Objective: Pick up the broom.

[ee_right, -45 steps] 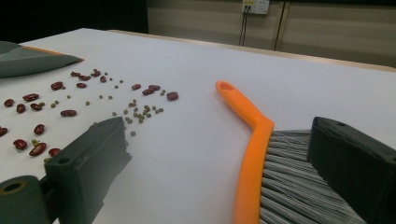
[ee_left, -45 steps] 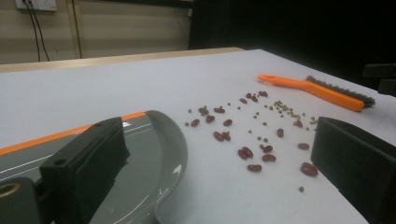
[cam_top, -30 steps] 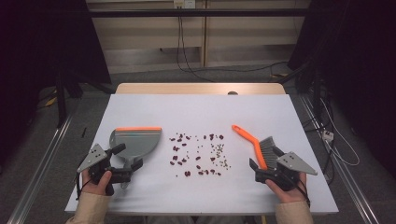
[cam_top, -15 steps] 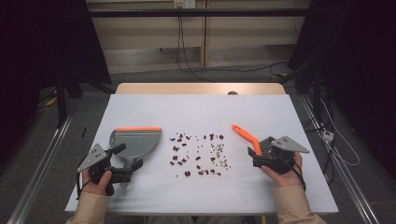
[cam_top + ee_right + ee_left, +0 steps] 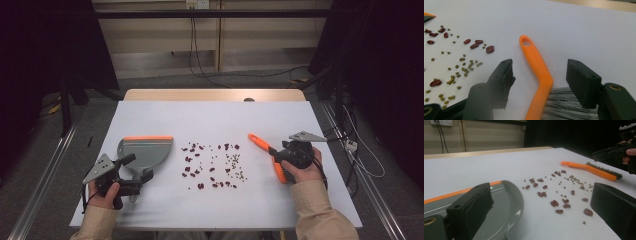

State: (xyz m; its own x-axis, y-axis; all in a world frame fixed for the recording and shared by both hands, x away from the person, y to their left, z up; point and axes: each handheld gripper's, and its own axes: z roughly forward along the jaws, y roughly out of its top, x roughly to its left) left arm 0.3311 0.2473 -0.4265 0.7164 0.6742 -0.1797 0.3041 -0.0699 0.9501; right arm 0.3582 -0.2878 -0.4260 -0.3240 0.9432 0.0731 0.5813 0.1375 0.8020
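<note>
Compared with the earlier high-view frames, the right gripper [image 5: 281, 155] is now sitting higher and farther left in the frame: from the lower right, behind the bristles, it has come up over the orange-handled plastic brush with grey bristles [image 5: 264, 148]. Its jaws have just been closing, and the brush handle is lying between them. In the right gripper view the orange handle [image 5: 537, 72] is running up the middle of the picture with white tabletop showing on both sides of it, so the jaws are straddling it, released, neither one pressing on it yet. The brush itself is lying where it lay before, right of centre in the high view, its eyelet end pointing to the upper left.

The left gripper [image 5: 129, 176] is resting in the same lower-left spot as before. Its jaws are standing wide apart and grasping nothing; one is hanging over the rear edge of the grey plastic dustpan with an orange lip [image 5: 145, 152], as the left gripper view shows.

The right hand [image 5: 305, 167] is wrapping the gripper's body from below, the forearm in a tan sleeve [image 5: 317, 212] coming in from the bottom right. The left hand [image 5: 106, 192] is gripping its tool at the bottom left, aiming it to the right. Scattered red beans and small green beans [image 5: 212, 165] are lying in the middle of the white tabletop [image 5: 215, 120], between dustpan and brush.
</note>
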